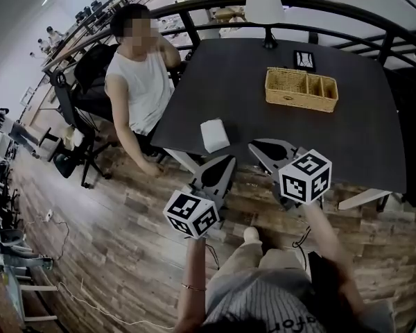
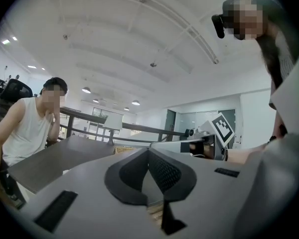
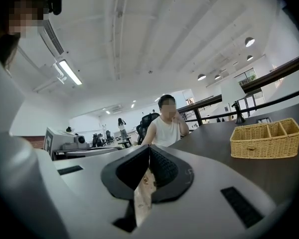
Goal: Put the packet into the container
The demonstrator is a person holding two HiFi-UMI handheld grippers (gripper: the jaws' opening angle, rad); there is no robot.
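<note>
Head view: packet (image 1: 215, 134) flat, long axis square to table (image 1: 263, 120) edge.

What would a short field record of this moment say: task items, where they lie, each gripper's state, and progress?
packet: white packet, flat on the dark table by its near edge, untouched
container: divided wicker basket, farther back and to the right on the table, apart from the packet
left gripper: jaws together, nothing held, short of the table
right gripper: jaws together, nothing held, short of the table
bystander: seated person at the table's left side
progress: packet not yet picked up
</note>
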